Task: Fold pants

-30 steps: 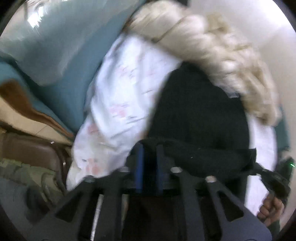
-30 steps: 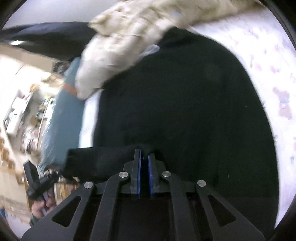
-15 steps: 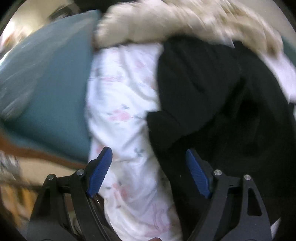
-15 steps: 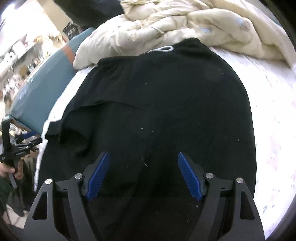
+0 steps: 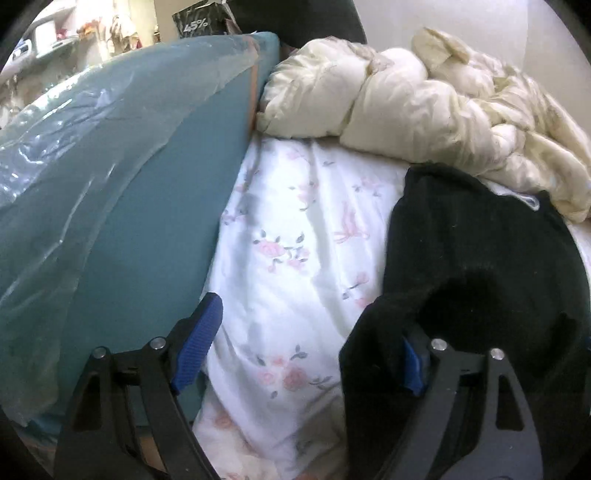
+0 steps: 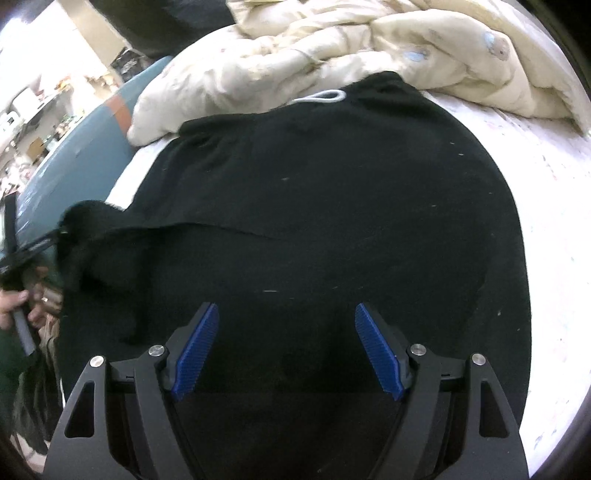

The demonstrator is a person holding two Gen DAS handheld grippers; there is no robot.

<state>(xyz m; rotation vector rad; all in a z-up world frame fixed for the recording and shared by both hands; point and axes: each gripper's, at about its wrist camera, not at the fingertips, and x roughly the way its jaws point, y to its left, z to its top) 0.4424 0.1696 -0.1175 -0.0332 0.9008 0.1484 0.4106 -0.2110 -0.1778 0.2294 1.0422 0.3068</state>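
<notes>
Far beyond the left claw point(image 5: 308, 345), at the top of its view, a dark box point(image 5: 201, 20) reads "45%"; no other writing is legible. Just ahead of that claw lies a white bedsheet point(image 5: 295, 236) printed with pink flowers, and the black pants point(image 5: 480, 266) spread to its right, a bunched fold of them draped over the right finger so its blue pad barely shows. The left claw's jaws have just been opening and now stand wide, with only sheet between them. To its left runs a teal mattress edge point(image 5: 147, 221) under clear plastic. Directly under the right claw point(image 6: 286, 352) the pants lie flat across the bed, waistband farthest away against a cream duvet point(image 6: 332, 48). Its jaws stand wide apart, gripping nothing.
</notes>
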